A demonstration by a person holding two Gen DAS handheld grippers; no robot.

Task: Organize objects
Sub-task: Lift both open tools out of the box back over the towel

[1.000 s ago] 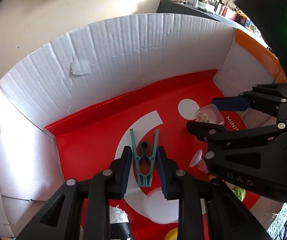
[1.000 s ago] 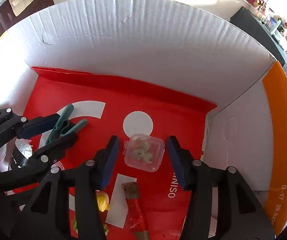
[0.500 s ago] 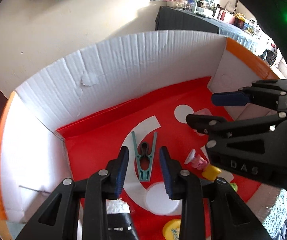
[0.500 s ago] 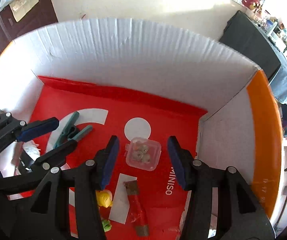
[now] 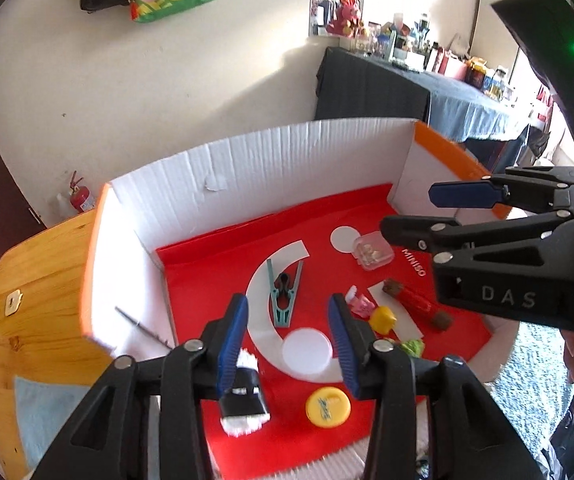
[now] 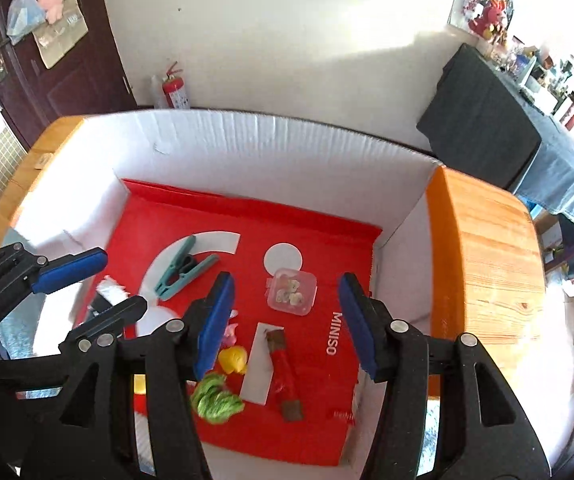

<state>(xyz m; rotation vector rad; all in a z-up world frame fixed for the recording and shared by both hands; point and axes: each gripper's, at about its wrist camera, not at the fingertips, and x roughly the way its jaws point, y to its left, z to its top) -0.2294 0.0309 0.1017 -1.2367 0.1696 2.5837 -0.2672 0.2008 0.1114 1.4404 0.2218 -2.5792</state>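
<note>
A: Left gripper above the box, jaws opening, nothing between the pads. The teal clothespin lies flat on the red liner below, in line with the gap but clear of both fingers.

B: Right gripper?

A: Also opening, also empty. The small clear case sits on the liner under its gap, just beside the white dot, pads apart from it on both sides. Case holds some pale bits; cannot tell what they are.

B: Rest of the contents?

A: Toward the near edge of the liner: a yellow cap, a black-and-white brush-like piece by the left finger, a small pink figure touching or just beside a yellow block, a green tuft, and a red wrapped stick lying partly on a white strip. The stick lies between the case and the box's near side.

B: Setting?

A: The box, white walls with orange outer faces, stands on a wooden table. A red fire extinguisher stands against the wall behind; a dark cloth-covered table with clutter is off to the right.

B: Grippers relative to each other?

A: Side by side over the box, near but not touching; each shows in the other's view.
</note>
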